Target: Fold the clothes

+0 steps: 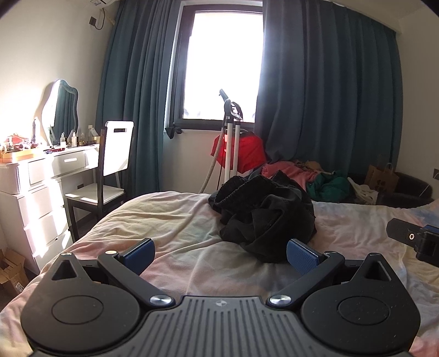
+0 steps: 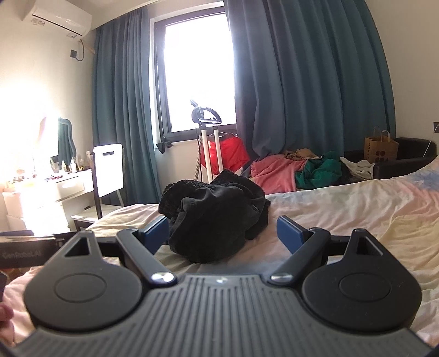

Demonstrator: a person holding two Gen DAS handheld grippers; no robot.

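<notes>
A crumpled black garment [image 1: 263, 217] sits heaped mid-bed on the pastel sheet [image 1: 170, 219], unfolded. The left gripper [image 1: 219, 254] and right gripper [image 2: 222, 233] both spread their 2 fingers wide and empty, low before the heap, likely poised to seize an edge.

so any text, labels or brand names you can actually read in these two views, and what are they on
"GenRobot.AI", on the black body of the left gripper, seen at the left edge of the right wrist view.
Stickers on the air conditioner: print too small to read.
Dark round marks on the brown paper bag: a pattern or logo, no legible words.
Cardboard boxes on the floor: a label, too blurred to read.
</notes>
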